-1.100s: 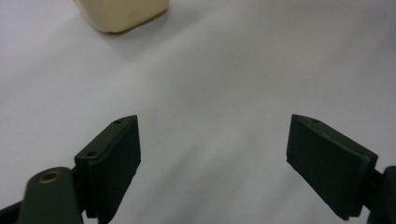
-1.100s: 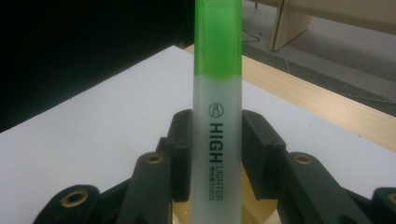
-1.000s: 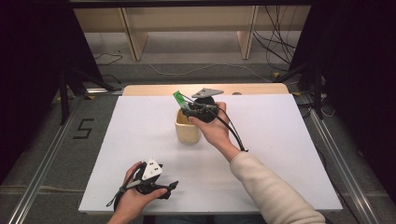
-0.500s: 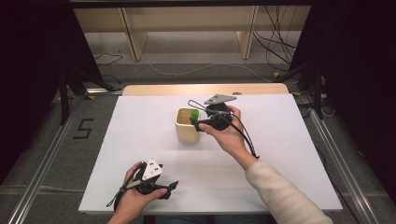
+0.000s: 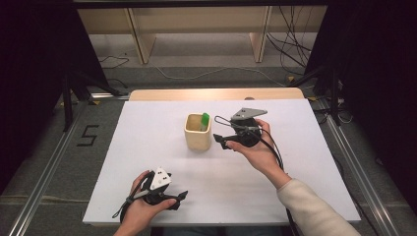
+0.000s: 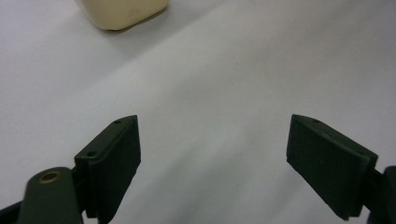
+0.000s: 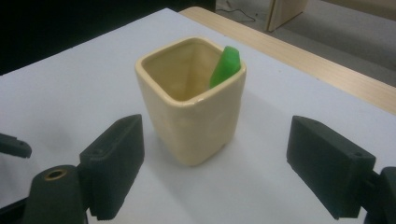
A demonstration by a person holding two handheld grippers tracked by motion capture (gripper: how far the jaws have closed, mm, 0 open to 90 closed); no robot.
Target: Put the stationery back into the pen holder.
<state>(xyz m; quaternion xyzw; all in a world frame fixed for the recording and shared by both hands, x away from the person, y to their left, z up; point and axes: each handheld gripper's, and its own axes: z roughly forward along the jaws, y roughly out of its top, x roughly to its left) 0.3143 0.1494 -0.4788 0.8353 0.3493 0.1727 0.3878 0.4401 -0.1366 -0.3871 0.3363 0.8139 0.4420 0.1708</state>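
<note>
Right gripper (image 5: 222, 139) has just spread its jaws, nothing between them, parked just beside the cream cup (image 5: 198, 132) mid-table with the green piece (image 5: 204, 120) leaning inside. That piece looks light, stiff, probably slick plastic, so I'd pinch its poking-out top end. Left gripper (image 5: 179, 197) sits spread and idle near the front edge.

Both hand-held grippers wide-jawed: left (image 5: 183, 195) low, right (image 5: 220, 139) raised, just opened.

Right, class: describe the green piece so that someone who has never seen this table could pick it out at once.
Start at the white table and find the cream square cup near its middle, just left of the right gripper. The green piece leans inside the cup, its tip poking above the rim. It is the only brightly coloured thing there.
</note>
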